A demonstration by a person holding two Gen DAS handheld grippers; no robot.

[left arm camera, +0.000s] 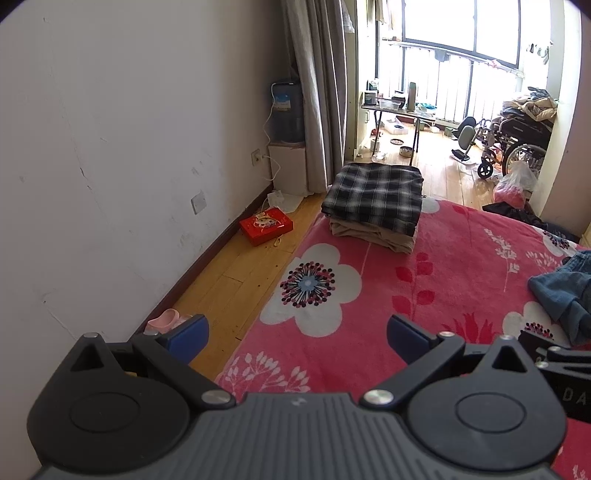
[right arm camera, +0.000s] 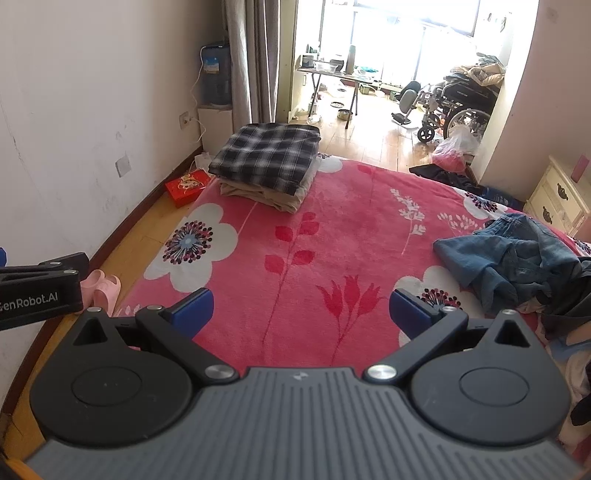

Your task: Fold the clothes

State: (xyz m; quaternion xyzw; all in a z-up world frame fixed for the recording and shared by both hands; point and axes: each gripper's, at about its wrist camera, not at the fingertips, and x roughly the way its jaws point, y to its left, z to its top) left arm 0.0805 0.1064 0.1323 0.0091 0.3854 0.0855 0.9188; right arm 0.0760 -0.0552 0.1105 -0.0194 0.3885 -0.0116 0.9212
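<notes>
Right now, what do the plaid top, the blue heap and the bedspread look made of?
Plaid top: looks like woven flannel or cotton, matte, crisp check, holds flat folds.
Blue heap: likely denim, faded wash, visible seams, stiff creases.
Bedspread: seems plush fleece, fuzzy nap with soft sheen, printed flowers.

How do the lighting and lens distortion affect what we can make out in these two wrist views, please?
Left wrist view: the window is bright but its bars stay readable; the wall's baseboard bows from the fisheye. Right wrist view: the window is blown out to white; the folded plaid garment and crumpled jeans stay sharp.
</notes>
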